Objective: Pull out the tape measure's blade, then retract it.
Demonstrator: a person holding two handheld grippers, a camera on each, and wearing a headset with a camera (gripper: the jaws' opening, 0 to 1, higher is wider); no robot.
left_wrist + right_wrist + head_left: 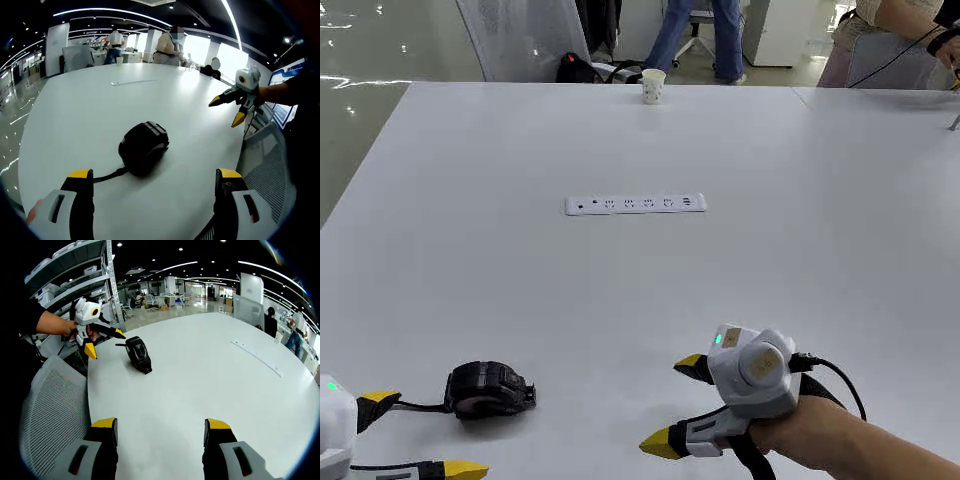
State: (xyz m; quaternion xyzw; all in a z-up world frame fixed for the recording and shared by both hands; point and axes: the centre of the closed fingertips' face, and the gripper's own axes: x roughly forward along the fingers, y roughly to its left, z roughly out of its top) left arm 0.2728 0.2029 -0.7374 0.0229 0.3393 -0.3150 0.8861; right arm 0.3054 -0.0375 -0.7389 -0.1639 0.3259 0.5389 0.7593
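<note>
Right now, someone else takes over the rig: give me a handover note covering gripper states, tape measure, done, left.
Left hand-held gripper: open, empty, jaws just short of the tape measure, whose strap trails toward one jaw.
Right hand-held gripper: open, empty, off to the side over the table.
Tape measure: lying on the table, no blade showing out.
Done: nothing visible yet.
Left: grip the case, pull the blade out, retract it.
</note>
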